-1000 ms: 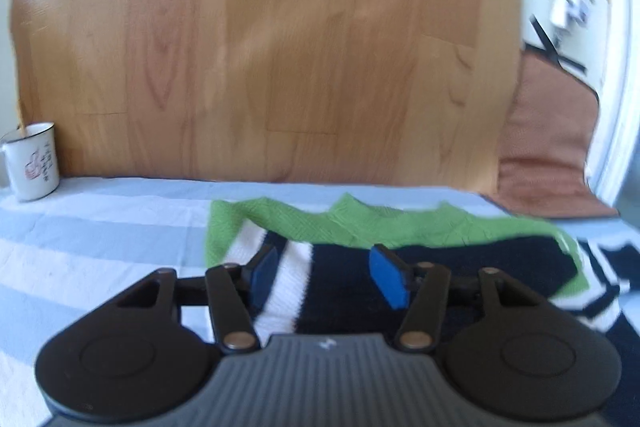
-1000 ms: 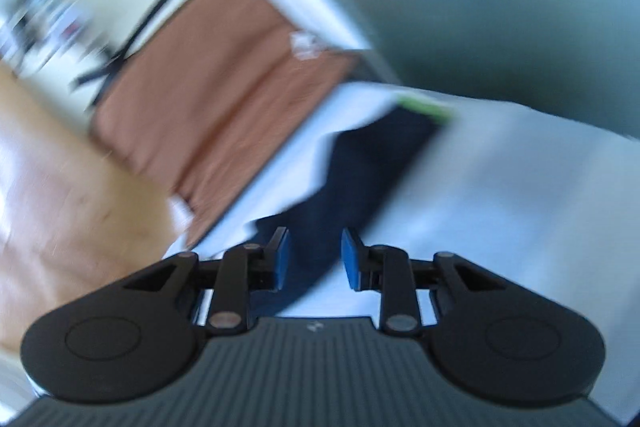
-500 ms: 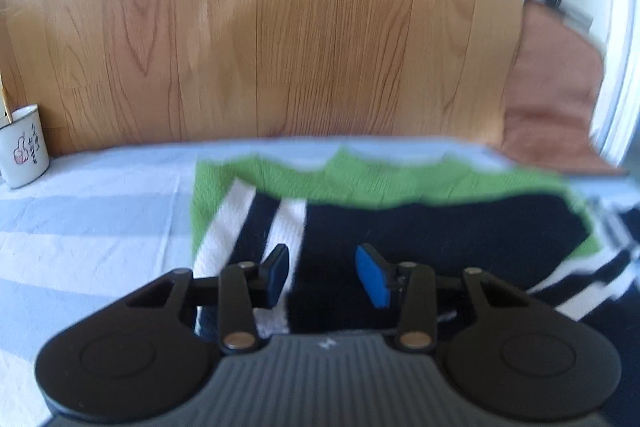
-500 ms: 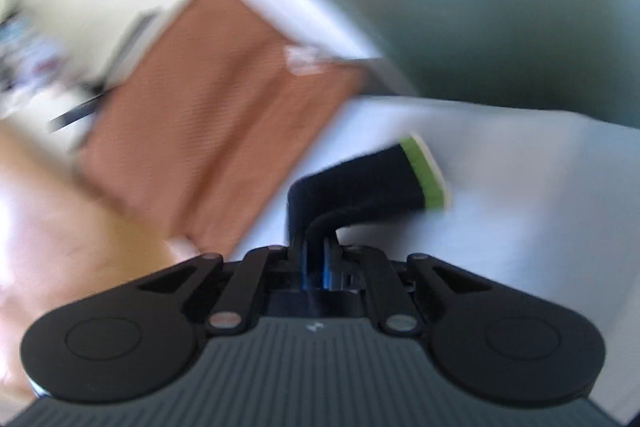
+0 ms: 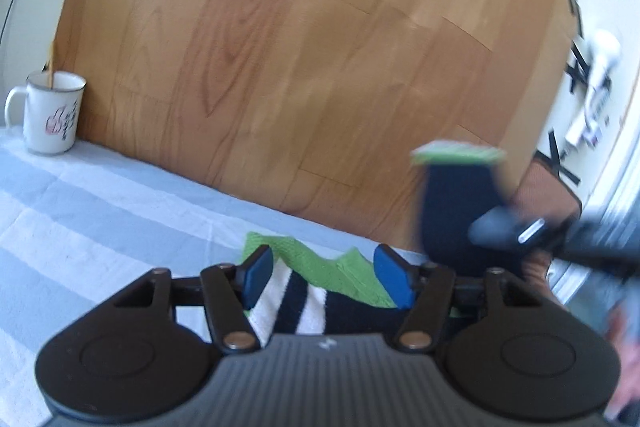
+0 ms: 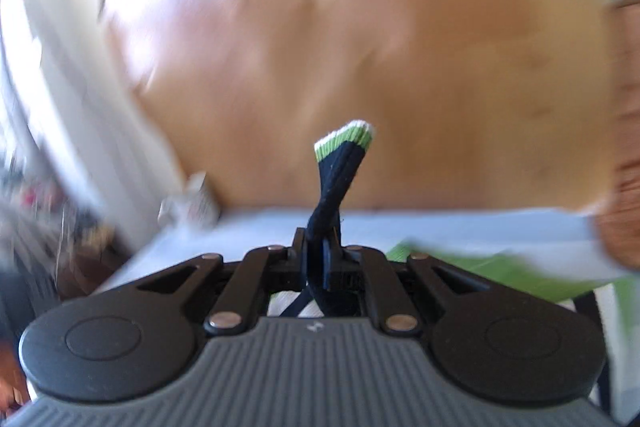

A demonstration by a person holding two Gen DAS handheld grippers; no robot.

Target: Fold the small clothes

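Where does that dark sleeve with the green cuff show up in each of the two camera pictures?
Left wrist view: the sleeve stands right of middle, lifted above the striped sheet, cuff on top, held by the right gripper.
Right wrist view: the sleeve rises at the middle, pinched in that gripper's shut jaws, cuff uppermost.
Shared landmark: the wooden floor behind it.
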